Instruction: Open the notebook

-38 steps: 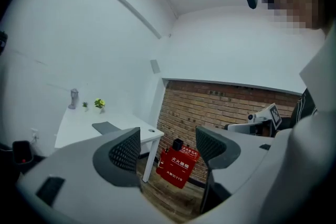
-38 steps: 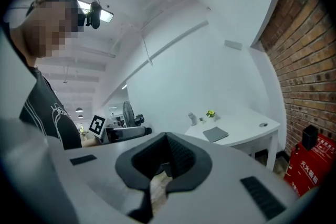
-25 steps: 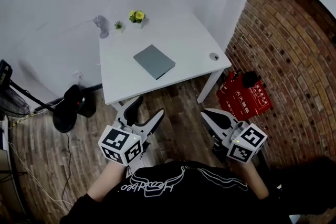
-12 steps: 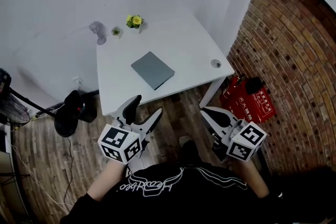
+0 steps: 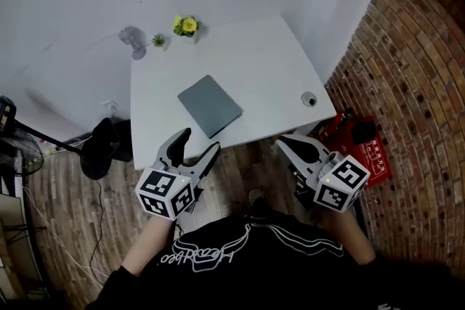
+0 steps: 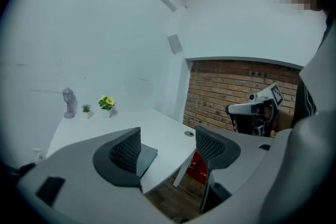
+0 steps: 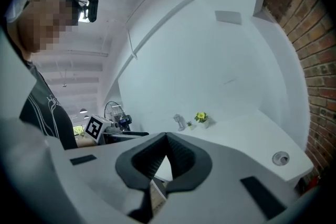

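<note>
Two grippers are held low in front of the person, over the wooden floor (image 5: 240,170) at the near side of the white table (image 5: 254,62). The left gripper (image 5: 196,147) has its jaws spread wide apart with nothing between them; in the left gripper view only the table and the floor show through the gap. The right gripper (image 5: 285,144) is clenched, its jaw tips pressed together and holding nothing. The notebook (image 5: 210,105), grey and closed, lies flat on the table toward its near edge, turned at an angle to that edge, just beyond the left gripper and to the far left of the right one; neither gripper touches it. At the far left corner of the table stand a small pot of yellow flowers (image 5: 188,25), a tiny green plant (image 5: 158,39) to its left and a small lantern-shaped ornament (image 5: 134,40) further left. A round cable port (image 5: 310,99) sits near the table's right edge. On the floor to the right, against the brick wall (image 5: 414,83), lies a red box (image 5: 363,149); to the left of the table stands a black fan (image 5: 14,149).
</note>
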Motion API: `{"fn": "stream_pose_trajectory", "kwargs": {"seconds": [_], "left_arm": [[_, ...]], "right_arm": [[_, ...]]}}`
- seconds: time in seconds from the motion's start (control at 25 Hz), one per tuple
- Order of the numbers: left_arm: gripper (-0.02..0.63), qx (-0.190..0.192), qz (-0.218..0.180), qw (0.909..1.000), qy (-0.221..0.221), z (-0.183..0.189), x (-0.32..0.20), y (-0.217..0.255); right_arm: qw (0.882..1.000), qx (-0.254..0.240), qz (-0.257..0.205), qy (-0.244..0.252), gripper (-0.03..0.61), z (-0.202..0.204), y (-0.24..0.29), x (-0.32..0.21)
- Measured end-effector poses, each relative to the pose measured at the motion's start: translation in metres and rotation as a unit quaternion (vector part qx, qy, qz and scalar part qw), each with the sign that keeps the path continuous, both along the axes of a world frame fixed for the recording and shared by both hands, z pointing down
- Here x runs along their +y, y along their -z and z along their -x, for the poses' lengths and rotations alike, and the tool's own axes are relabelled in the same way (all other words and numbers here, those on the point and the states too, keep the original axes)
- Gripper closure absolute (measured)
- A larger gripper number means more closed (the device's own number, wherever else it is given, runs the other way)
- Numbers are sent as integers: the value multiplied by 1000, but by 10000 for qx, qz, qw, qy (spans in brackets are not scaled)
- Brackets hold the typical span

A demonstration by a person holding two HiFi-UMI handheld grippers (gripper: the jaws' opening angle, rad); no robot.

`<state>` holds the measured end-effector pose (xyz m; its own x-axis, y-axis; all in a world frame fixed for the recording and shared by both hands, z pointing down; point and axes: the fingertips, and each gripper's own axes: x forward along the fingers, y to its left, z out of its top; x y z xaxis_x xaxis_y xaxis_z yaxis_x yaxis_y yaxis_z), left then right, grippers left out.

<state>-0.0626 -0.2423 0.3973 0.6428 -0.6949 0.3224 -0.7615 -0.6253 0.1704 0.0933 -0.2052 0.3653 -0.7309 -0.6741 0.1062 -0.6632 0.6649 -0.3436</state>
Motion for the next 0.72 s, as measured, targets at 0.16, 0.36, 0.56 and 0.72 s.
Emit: {"fn": "stream_pose_trajectory", "kwargs": {"seconds": [0.16, 0.36, 0.56, 0.72], "left_arm": [[282, -164, 138, 9997, 140, -16, -31, -16], [282, -348, 232, 9991, 99, -42, -57, -31], [282, -614, 315, 9976, 35, -65, -81, -52], [282, -761, 483, 9959, 28, -79, -98, -77]], "right_arm": [[9998, 23, 60, 185, 575, -13, -8, -36], [9992, -41, 97, 397, 574, -20, -14, -70], [9981, -37, 137, 602, 574, -28, -22, -93], [9971, 40, 181, 737, 574, -36, -32, -108]]}}
